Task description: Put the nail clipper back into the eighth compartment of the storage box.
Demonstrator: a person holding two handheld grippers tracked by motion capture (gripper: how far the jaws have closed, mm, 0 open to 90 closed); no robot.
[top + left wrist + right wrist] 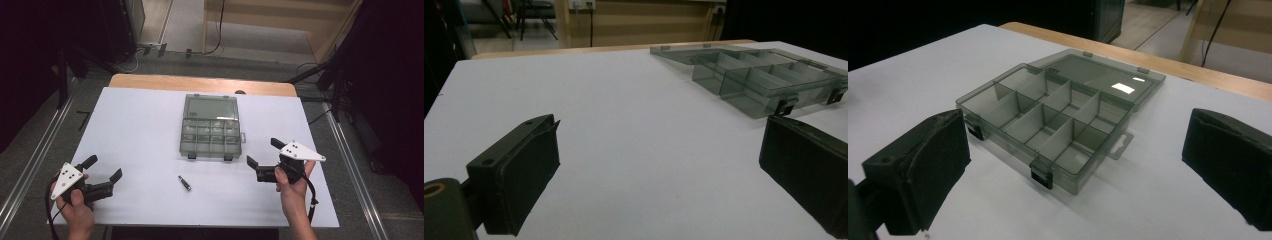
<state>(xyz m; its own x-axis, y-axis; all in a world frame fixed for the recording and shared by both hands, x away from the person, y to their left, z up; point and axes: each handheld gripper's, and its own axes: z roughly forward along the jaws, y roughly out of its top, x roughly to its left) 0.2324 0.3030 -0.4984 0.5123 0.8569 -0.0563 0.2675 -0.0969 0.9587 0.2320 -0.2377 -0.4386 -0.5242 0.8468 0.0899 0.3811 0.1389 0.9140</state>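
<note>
my left gripper [104, 172] hovers low over the near left of the white table [140, 130] with its jaws spread wide and nothing between them, and my right gripper [263, 154] hangs at the near right, jaws equally wide and empty, aimed at the smoky clear compartment box [211, 131]. that box lies open in the middle of the table, lid folded flat behind it, its compartments looking empty. a small dark cylindrical piece [184, 183] lies loose on the table between my grippers, just in front of the box, so i judge the work barely begun: nothing is picked up or stowed yet.
</note>
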